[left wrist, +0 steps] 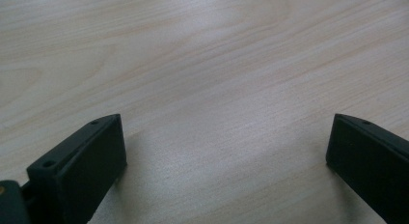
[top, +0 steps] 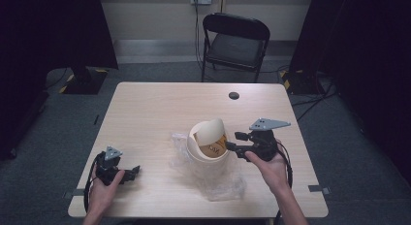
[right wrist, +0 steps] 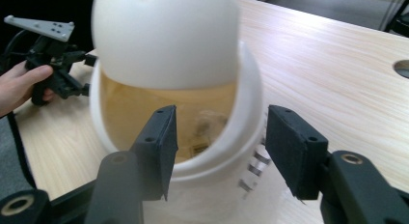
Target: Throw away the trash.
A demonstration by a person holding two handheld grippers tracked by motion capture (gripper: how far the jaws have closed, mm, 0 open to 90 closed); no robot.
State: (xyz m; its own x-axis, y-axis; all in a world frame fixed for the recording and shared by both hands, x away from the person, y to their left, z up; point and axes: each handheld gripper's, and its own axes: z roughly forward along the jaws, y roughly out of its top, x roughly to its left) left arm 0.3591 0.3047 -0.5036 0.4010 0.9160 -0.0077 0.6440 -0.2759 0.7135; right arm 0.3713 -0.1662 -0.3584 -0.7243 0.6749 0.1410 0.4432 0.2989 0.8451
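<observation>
A cream swing-lid bin (top: 208, 143) stands at the surface (top: 145, 113) centre on crinkled clear plastic (top: 220, 186). At its 3 o'clock, the right tongs (right wrist: 219, 151) straddle its rim, apart, not clamping. Left tongs (top: 133, 170) rest wide apart at 8 o'clock. Likely next: withdraw clear.

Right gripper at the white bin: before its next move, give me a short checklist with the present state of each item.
1. Right gripper jaws straddle the rim of the white bin, one inside, one outside: ok.
2. Pads pressing on the rim: not ok; a gap shows on both sides.
3. Swing lid tilted, opening visible: ok.
4. Bin upright on the table: ok.
5. Clear plastic bag lies under and around the bin, free of the jaws: ok.
6. Left gripper open over bare table, away from the bin: ok.
</observation>
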